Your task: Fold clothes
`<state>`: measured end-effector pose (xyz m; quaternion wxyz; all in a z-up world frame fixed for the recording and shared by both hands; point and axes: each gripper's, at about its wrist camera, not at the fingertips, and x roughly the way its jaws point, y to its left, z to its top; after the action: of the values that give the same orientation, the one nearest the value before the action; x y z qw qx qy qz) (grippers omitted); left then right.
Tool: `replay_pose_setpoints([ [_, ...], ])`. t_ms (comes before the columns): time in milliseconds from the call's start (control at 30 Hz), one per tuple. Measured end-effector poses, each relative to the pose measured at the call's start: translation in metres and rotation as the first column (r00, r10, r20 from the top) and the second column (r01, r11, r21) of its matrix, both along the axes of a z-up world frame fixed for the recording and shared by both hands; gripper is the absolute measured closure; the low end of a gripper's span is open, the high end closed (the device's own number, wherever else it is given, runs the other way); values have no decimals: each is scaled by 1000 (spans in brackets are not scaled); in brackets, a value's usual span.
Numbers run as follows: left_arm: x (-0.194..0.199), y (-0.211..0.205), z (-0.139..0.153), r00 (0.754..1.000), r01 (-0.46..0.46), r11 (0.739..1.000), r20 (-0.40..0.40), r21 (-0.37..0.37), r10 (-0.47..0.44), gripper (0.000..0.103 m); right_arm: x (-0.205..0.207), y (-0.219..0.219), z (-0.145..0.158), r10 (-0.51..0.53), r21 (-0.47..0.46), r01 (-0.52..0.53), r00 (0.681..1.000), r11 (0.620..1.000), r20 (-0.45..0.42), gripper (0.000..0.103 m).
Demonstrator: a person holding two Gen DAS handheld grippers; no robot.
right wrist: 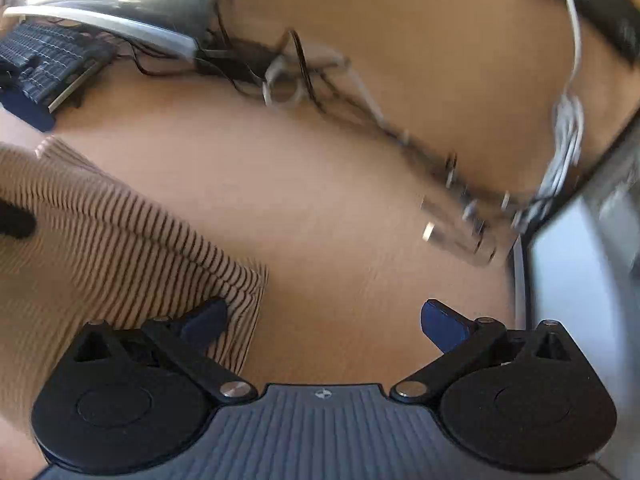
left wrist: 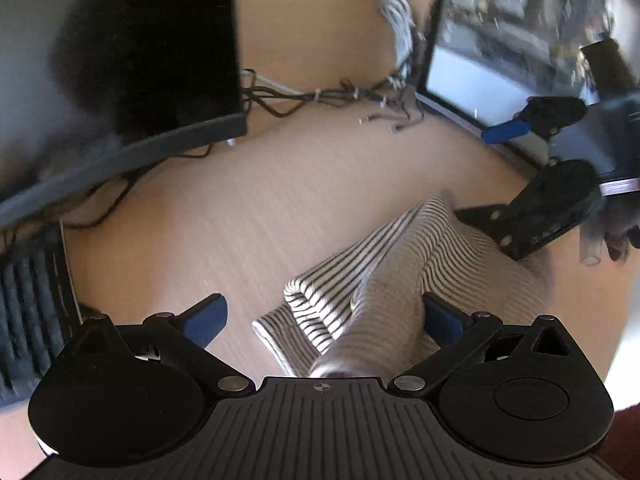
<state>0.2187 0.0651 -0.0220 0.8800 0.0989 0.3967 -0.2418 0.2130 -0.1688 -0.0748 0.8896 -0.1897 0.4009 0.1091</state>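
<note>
Lying bunched on the wooden surface (left wrist: 248,216), the striped garment (left wrist: 384,276) shows thin dark stripes on cream. Left hand-held gripper (left wrist: 324,320) stands spread over it; right hand-held gripper (right wrist: 324,320) spread, empty.

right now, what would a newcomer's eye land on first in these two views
The striped garment, bunched in folds on the wooden desk, between the left gripper's wide-open jaws. The right gripper is also open, bare desk between its jaws and the cloth's edge at its left finger. A tangle of cables runs along the back.
</note>
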Motion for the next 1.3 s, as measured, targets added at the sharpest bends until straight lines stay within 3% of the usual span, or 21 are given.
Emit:
replay_pose_setpoints([
  [67,5,-4,2,1000,2,1000,-4,9,-2,0,0,-8,0,-41,71,42,999,997,-6,0],
  [267,6,-12,20,995,95,995,9,-8,-95,0,-12,-13,17,-38,131,36,999,991,19,0],
  [333,8,-14,26,992,127,992,14,-28,-127,0,-23,-17,28,-40,209,40,999,977,-2,0],
  [400,15,-16,28,989,145,987,8,-64,-145,0,-34,-28,34,-44,321,66,996,945,-75,0],
  [500,26,-24,20,987,158,984,-17,-77,-160,0,-50,-44,38,-37,480,140,975,866,-218,0],
  [633,47,-31,4,983,156,983,-84,-99,-164,0,-63,-52,8,-28,583,329,885,742,-464,0],
  [767,63,-24,-6,974,130,975,-161,-181,-159,0,-66,-35,-7,10,619,360,859,698,-511,2],
  [833,69,-21,-11,967,108,971,-205,-213,-153,0,-62,-26,-11,31,640,356,859,681,-511,16],
  [867,70,-20,-13,964,98,970,-222,-224,-148,0,-58,-21,-12,30,637,356,859,684,-512,23],
  [967,70,-15,-16,960,52,971,-257,-235,-114,0,-44,-19,-13,9,626,359,863,692,-506,26],
  [1067,66,-7,-17,956,8,973,-285,-232,-76,0,-24,-25,-4,-29,612,341,887,714,-460,27],
  [1300,40,-2,-17,948,-60,968,-318,-242,-20,0,23,-7,4,-49,525,216,949,824,-313,25],
])
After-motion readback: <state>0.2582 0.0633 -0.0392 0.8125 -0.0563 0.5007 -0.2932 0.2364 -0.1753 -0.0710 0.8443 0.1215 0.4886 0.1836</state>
